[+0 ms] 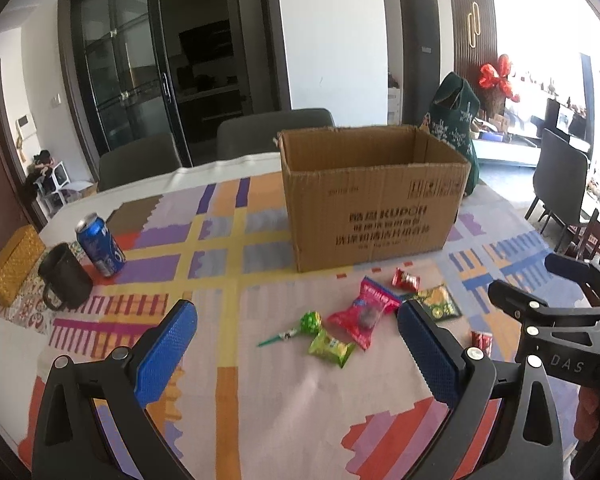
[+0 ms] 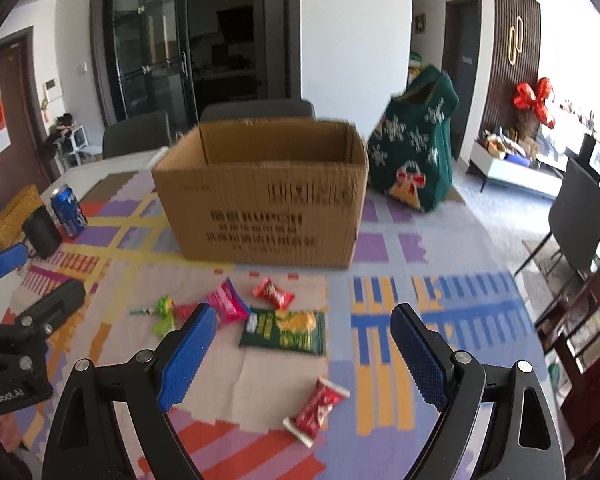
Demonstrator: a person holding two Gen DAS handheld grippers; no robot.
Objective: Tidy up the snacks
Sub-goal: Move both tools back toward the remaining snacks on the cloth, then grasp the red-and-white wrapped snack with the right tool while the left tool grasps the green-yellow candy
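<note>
Scattered on the patterned cloth of the bench [image 1: 260, 420], just in front of the open corrugated cardboard box [image 1: 372, 200]: crinkly snack wrappers, among them a red packet [image 1: 358, 322], a lime-green packet [image 1: 331, 347] and a round green lollipop [image 1: 310, 322]. Seen whole only from the right wrist: a flat dark-green pouch [image 2: 286, 330] and a nearer red candy [image 2: 316, 410]. Both empty, blue-padded jaws spread wide: left hand-held gripper [image 1: 296, 356], right hand-held gripper [image 2: 300, 358].

desk cloth [image 1: 228, 240]: blocky purple, yellow, orange, red patchwork
cardboard box [image 1: 372, 200]: plain brown, black print
soda can [image 1: 100, 250]: blue
mug [image 1: 66, 280]: black
lollipop [image 1: 310, 322]: green
big snack packet [image 2: 286, 332]: dark green with yellow
bag [image 2: 416, 152]: dark green, white snowflakes
gripper pads [image 1: 166, 354]: blue, dimpled
</note>
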